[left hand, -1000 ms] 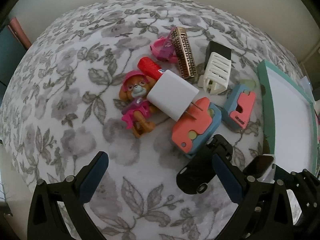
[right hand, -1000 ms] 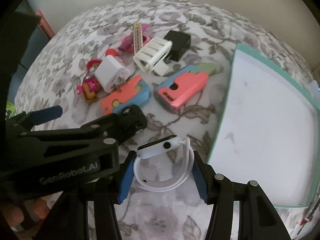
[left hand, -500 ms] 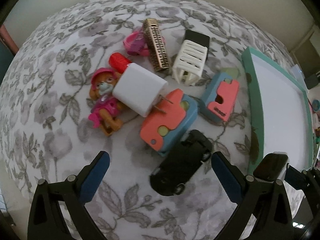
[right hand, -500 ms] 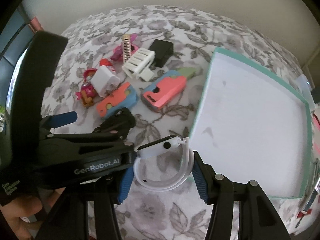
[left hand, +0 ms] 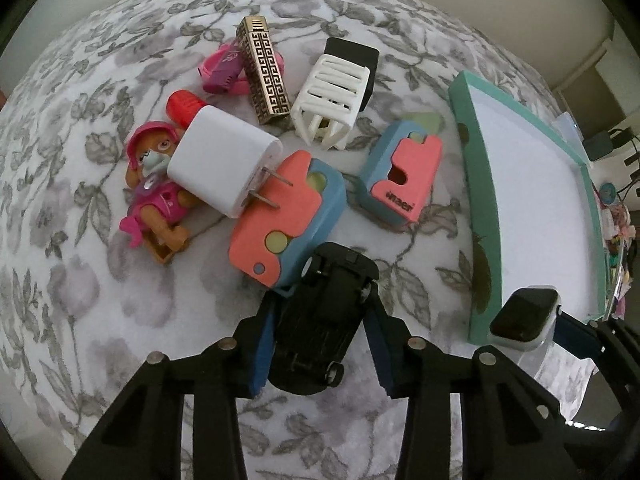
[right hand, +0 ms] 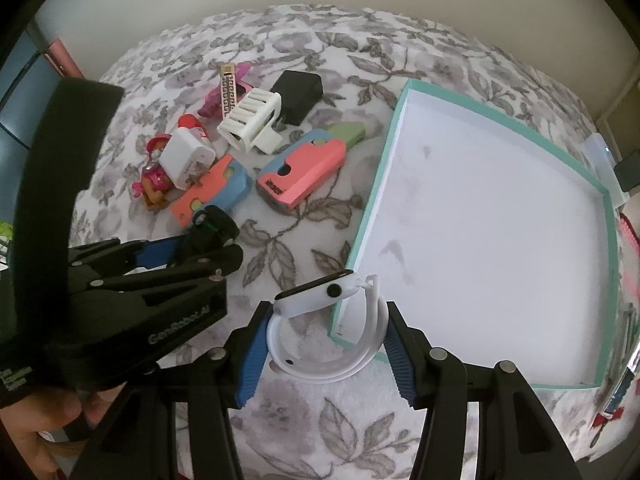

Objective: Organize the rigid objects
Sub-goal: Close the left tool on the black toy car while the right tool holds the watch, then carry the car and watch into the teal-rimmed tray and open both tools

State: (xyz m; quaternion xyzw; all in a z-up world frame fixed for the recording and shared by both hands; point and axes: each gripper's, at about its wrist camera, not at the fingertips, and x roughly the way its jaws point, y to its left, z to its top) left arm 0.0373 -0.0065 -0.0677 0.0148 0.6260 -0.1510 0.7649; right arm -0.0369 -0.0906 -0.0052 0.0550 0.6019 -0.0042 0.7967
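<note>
While the left gripper (left hand: 320, 344) clamps its blue pads on the black toy car (left hand: 324, 312), which sits on the floral cloth (left hand: 80, 320) against the nearer coral-and-blue block (left hand: 280, 216), the right gripper (right hand: 326, 356) grips the white smartwatch (right hand: 320, 292) by its band, over the near corner of the teal-rimmed tray (right hand: 400, 120).

Black toy car (left hand: 324, 312), white watch (right hand: 320, 320), teal-rimmed white tray (right hand: 608, 216), grey floral tabletop (left hand: 80, 320), gold-patterned lighter (left hand: 264, 68).
</note>
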